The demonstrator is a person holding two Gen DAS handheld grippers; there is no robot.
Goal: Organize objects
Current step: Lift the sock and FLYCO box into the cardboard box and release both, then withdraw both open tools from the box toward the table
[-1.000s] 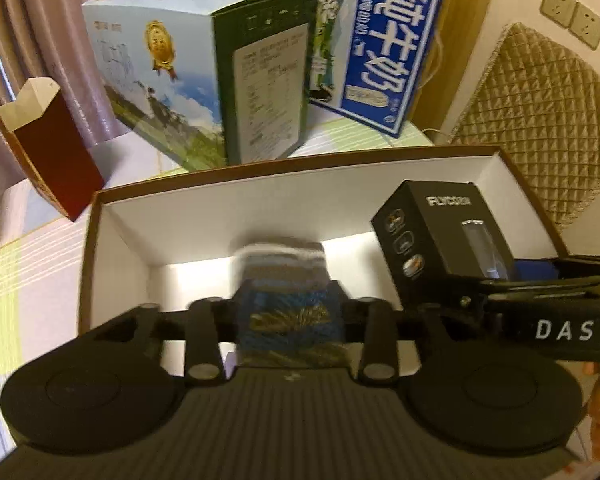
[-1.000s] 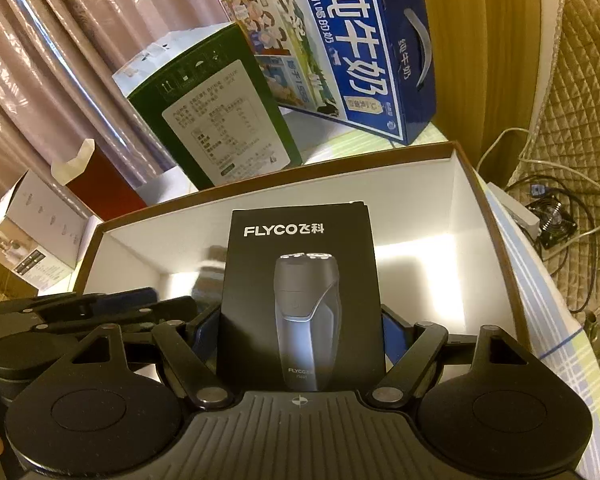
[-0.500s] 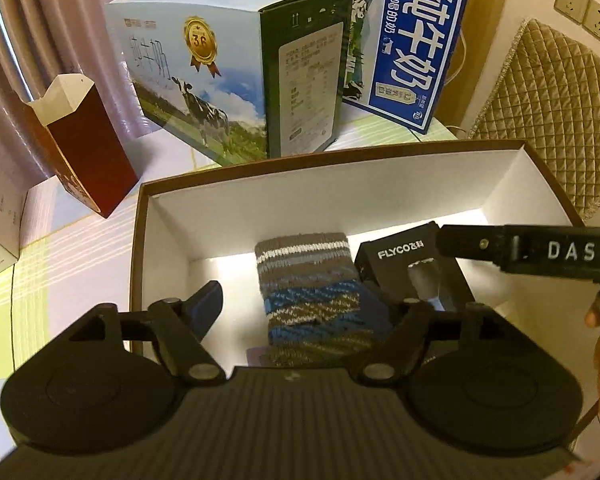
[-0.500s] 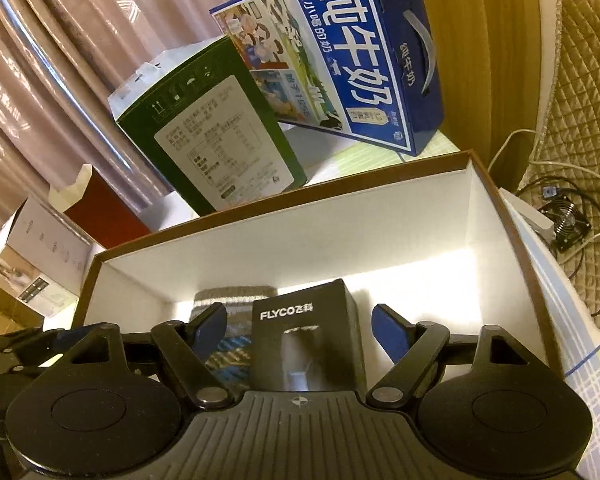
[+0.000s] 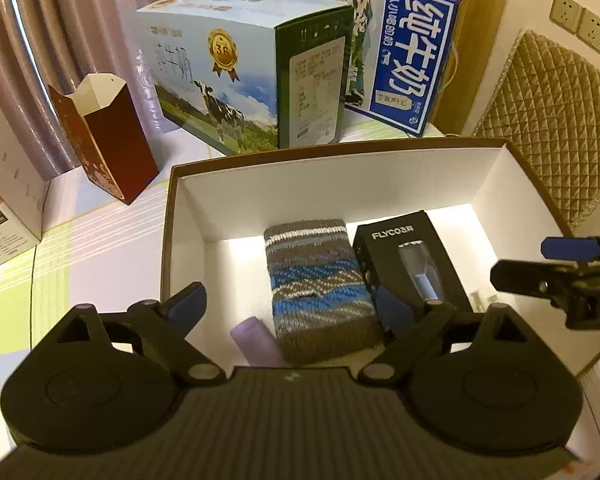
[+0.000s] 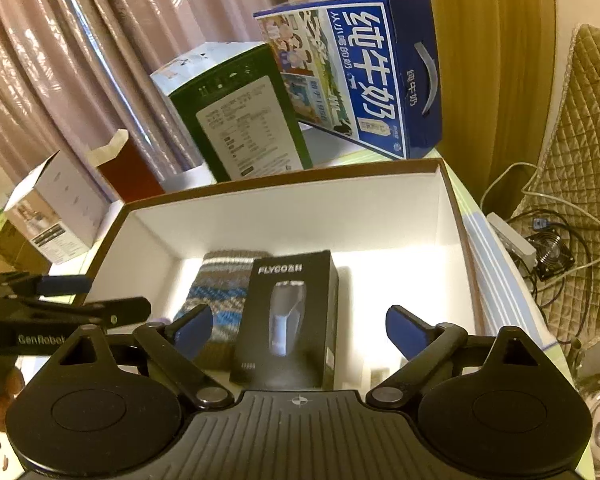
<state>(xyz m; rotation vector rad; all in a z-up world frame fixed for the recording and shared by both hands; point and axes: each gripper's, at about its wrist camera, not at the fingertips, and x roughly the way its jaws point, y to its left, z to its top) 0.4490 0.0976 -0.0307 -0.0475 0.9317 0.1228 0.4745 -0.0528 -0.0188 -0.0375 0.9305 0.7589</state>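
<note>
Grippers have just been opening: the left gripper [image 5: 288,308] and right gripper [image 6: 300,326] now stand spread, pinching nothing. Sock [image 5: 320,288] and shaver box [image 5: 410,268] lie released side by side in the open box [image 5: 340,184], shaver box at the sock's three o'clock. Both placements look done.

"FLYCO" on black shaver box [image 6: 286,316] between the right claw's [image 6: 300,326] fingers. "纯牛奶" on blue milk carton [image 6: 374,76] far beyond. "3.6" gold seal on cow-print carton [image 5: 236,68]. "GenRobot" on left claw [image 6: 64,310] body.
</note>
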